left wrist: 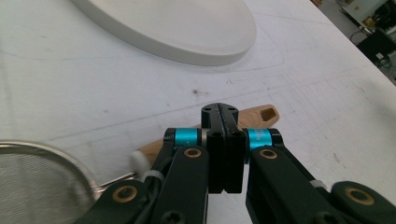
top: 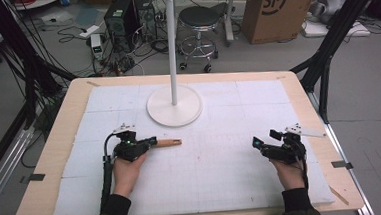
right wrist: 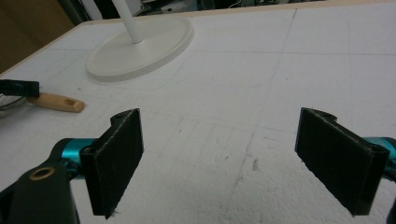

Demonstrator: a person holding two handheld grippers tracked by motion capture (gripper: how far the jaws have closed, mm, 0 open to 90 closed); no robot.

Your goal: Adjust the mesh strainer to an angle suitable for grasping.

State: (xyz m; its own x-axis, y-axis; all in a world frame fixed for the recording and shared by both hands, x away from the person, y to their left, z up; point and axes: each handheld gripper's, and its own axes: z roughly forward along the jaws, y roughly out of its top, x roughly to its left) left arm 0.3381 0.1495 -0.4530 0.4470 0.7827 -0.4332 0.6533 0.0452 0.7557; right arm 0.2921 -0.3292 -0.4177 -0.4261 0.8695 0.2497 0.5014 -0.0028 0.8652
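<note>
A wooden bench (top: 60, 140) covered by a white padded mat (top: 222, 160) carried the scene, with a white stand (top: 174, 104) on a round base set at the mat's far middle, its pole rising upward. On the floor beyond stood a black stool (top: 197, 22) and a cardboard box (top: 272, 7).

The person's left gripper (top: 153, 141), held in the left hand (top: 125, 174), pointed right across the mat with its jaws pressed together; in the left gripper view they sat over a wooden handle (left wrist: 254, 116) that lay flat on the mat, and whether they pinched it or merely rested above it could not be told. The handle's free end, pierced by a small hole, pointed toward the mat's middle, just in front of the stand's base. A wire mesh strainer (left wrist: 42, 186) appeared at the lower left of that view, joined to the handle by a metal stem.

The right gripper (top: 263, 138), in the right hand (top: 289, 174), hovered well apart near the mat's right side, jaws spread wide and holding nothing.
</note>
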